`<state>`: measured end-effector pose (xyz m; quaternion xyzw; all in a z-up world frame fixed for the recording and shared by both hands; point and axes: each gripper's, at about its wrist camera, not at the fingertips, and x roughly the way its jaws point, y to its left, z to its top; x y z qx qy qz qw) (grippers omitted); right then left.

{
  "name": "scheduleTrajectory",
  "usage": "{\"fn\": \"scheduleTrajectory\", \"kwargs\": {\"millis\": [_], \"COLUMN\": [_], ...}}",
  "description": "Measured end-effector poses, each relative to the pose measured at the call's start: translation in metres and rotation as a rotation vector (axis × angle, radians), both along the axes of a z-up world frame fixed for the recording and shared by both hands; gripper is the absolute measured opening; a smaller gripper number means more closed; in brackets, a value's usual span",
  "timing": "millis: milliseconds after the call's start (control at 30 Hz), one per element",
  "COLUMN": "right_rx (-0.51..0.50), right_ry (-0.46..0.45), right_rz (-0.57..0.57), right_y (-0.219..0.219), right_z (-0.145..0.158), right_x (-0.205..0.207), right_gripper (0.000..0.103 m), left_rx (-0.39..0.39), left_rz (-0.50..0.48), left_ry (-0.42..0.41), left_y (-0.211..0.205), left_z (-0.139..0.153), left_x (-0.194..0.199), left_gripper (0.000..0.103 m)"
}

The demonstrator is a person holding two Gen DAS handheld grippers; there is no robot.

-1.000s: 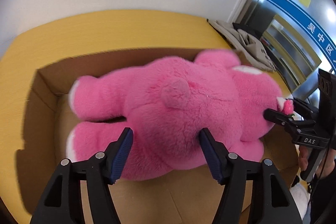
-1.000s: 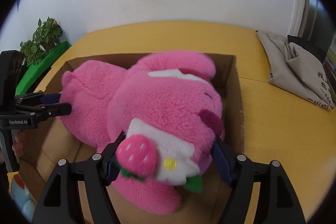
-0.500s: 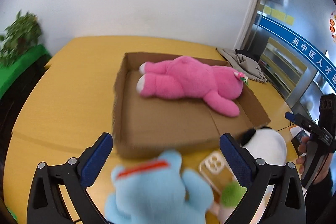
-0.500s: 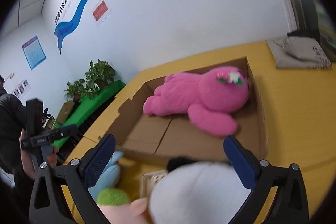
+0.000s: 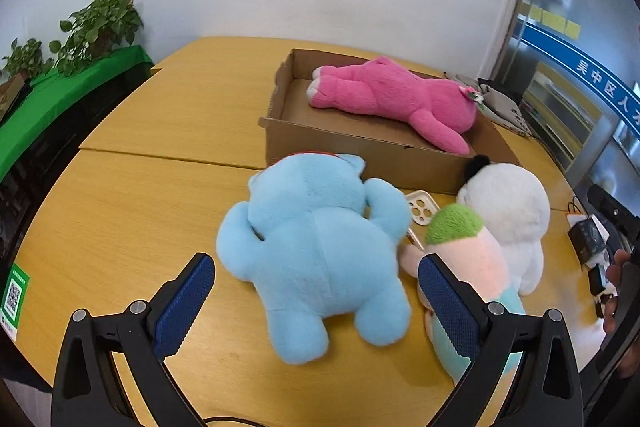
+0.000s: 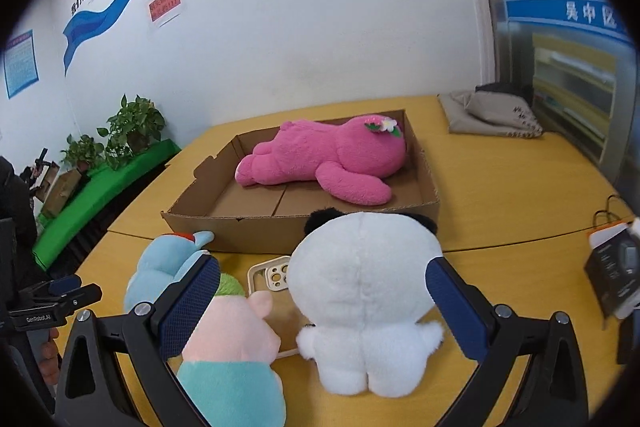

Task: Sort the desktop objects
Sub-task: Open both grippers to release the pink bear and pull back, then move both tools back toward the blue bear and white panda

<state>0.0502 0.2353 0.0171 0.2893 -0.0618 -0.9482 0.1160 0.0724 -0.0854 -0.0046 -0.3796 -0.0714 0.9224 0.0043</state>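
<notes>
Now both claws hang wide apart and hold nothing: the left claw (image 5: pixel 316 303) has its blue pads spread either side of the blue plush (image 5: pixel 316 251), and the right claw (image 6: pixel 324 303) frames the white panda plush (image 6: pixel 364 291) the same way, neither pad touching fur. Up at twelve o'clock from both claws sits the cardboard box (image 5: pixel 360 155) on the yellow bench (image 5: pixel 140 195), open-topped and low-walled, which makes it an easy drop target, and the pink plush (image 5: pixel 392 103) already lies in it on its side, stretched along the far wall with bare cardboard in front. That spare floor looks kept free for more toys, I'd judge. Just short of the box's near wall the rest huddle together: the blue plush face-down, the panda sitting with its back to the camera at about two o'clock from it, and a pink-and-teal plush with a green tuft (image 5: pixel 464 255) wedged between, touching both. A cream phone case (image 6: pixel 272 275) lies flat on the bench among them, partly under the toys. With each claw lined up on a soft body, a squeeze on the torso seems the likely call, though which goes where the scene alone doesn't settle. A folded grey cloth (image 6: pixel 492 115) rests well apart at the far right.
</notes>
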Motion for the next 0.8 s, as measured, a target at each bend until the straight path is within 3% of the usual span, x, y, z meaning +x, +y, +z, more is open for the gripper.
{"fn": "scheduleTrajectory", "kwargs": {"millis": [400, 800], "right_rx": [0.108, 0.148], "right_ry": [0.037, 0.050], "right_rz": [-0.018, -0.026], "right_y": [-0.025, -0.032], "right_z": [0.019, 0.023], "right_x": [0.025, 0.011], "right_gripper": [0.103, 0.103], "left_rx": [-0.033, -0.052], "left_rz": [-0.070, -0.115], "left_ry": [0.036, 0.060], "left_y": [0.037, 0.052], "left_z": [0.013, 0.026], "left_x": [-0.010, -0.019], "left_gripper": [0.103, 0.103]}}
